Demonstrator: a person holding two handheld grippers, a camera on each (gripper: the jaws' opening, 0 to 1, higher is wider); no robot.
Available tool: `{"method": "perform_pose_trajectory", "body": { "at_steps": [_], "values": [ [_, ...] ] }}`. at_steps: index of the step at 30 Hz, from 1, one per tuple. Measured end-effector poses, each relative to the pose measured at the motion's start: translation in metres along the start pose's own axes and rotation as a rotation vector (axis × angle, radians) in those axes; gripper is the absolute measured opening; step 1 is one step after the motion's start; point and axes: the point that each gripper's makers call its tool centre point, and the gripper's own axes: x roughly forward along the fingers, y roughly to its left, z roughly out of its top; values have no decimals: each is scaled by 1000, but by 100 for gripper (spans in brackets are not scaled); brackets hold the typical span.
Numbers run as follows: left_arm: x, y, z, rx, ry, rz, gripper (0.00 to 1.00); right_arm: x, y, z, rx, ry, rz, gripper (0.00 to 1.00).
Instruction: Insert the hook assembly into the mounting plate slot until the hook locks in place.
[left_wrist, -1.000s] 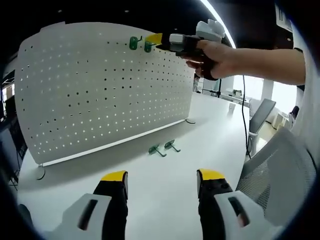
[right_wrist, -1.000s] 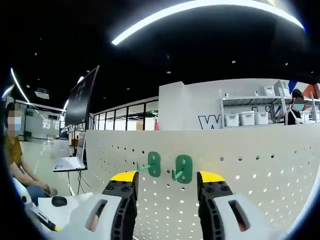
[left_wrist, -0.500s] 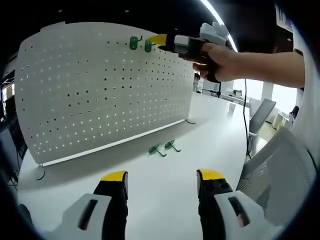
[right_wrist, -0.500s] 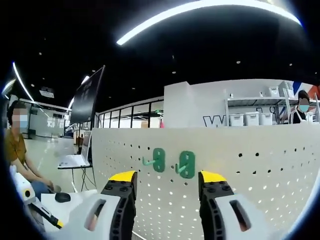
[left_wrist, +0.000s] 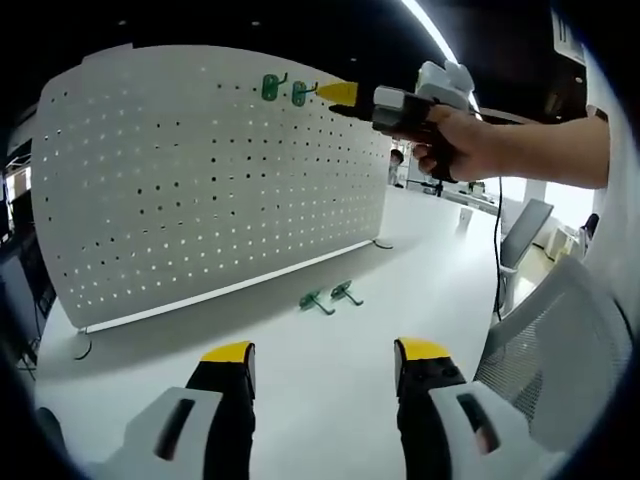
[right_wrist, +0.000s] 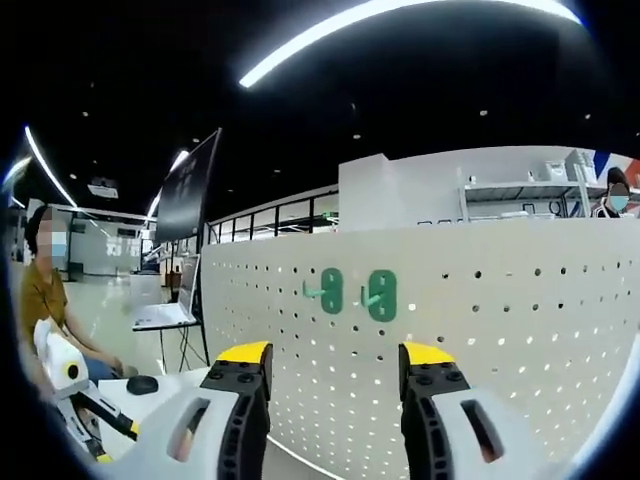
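White worktop (left_wrist: 400, 270) runs under an upright perforated mounting plate (left_wrist: 200, 180), with an office dim behind it. Two green hooks (left_wrist: 284, 90) hang side by side near the plate's top edge, and two more green hooks (left_wrist: 328, 296) lie loose on the worktop just in front of the plate's foot.

The right gripper (left_wrist: 345, 93) is held high, its yellow tips just beside the hung pair; its own view has the jaws standing apart with nothing between them (right_wrist: 335, 352). The left gripper (left_wrist: 325, 352) hangs low over the worktop, jaws likewise apart and empty.

The likely step now is fetching one of the loose hooks. To do it well, I would grip the hook by its flat back tab (not the curved prong), so the rear tangs stay free to enter the holes, then press squarely until it seats.

Only the left gripper view gives the loose hooks and the plate's full spread. The right gripper view gives the hung pair (right_wrist: 356, 293) head-on, flush against the plate, plus a seated person (right_wrist: 45, 300) at the left.
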Motion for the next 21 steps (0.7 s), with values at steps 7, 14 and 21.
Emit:
{"method": "perform_pose_trajectory", "body": {
  "at_steps": [7, 14, 21],
  "values": [
    [-1, 1, 1, -2, -4, 5, 58, -9, 3, -9, 11, 17, 8, 49],
    [-1, 2, 2, -4, -8, 5, 58, -19, 5, -20, 11, 38, 19, 50],
    [-1, 4, 2, -7, -9, 10, 58, -33, 4, -34, 24, 68, 16, 51]
  ]
}}
